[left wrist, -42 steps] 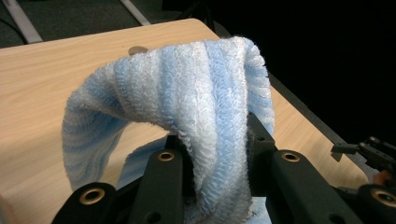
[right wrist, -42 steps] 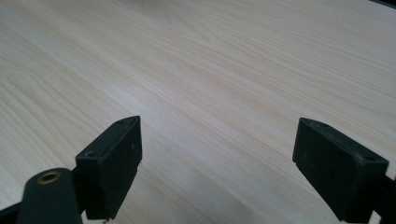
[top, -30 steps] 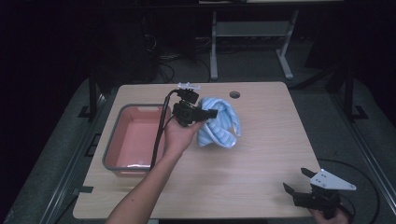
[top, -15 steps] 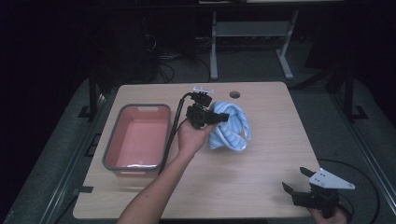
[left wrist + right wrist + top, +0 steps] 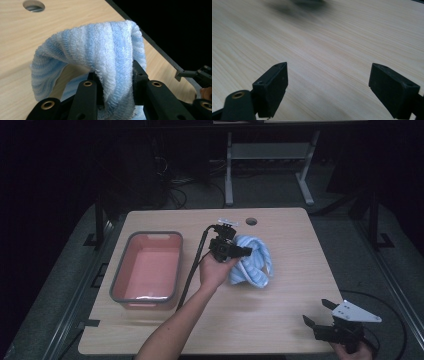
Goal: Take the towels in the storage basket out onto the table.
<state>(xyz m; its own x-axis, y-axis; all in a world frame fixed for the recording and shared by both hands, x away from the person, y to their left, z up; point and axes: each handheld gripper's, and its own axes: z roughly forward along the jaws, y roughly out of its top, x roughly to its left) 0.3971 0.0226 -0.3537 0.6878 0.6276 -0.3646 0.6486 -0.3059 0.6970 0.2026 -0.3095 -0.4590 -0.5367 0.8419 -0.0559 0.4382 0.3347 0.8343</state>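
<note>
A light blue striped towel (image 5: 252,260) lies bunched on the wooden table (image 5: 280,330), right of centre. My left gripper (image 5: 241,251) is at its left side, shut on a fold of it. In the left gripper view the towel (image 5: 100,50) arches up between the black jaws and drapes back onto the table, with my left gripper (image 5: 115,75) pinching the thick fold. My right gripper (image 5: 316,311) rests at the table's near right corner, open with nothing between its fingers. In the right gripper view my right gripper (image 5: 328,82) shows only bare wood between its wide-apart jaws.
A grey-rimmed pink tub (image 5: 120,280) stands on the left part of the table, beside my left forearm. A round cable hole (image 5: 251,221) is near the far edge. A metal frame stands on the dark floor behind the table.
My left hand has carried the towel a little to the right and lower, toward the near side. The towel's bunch now sits further right. The right gripper has stayed put.
</note>
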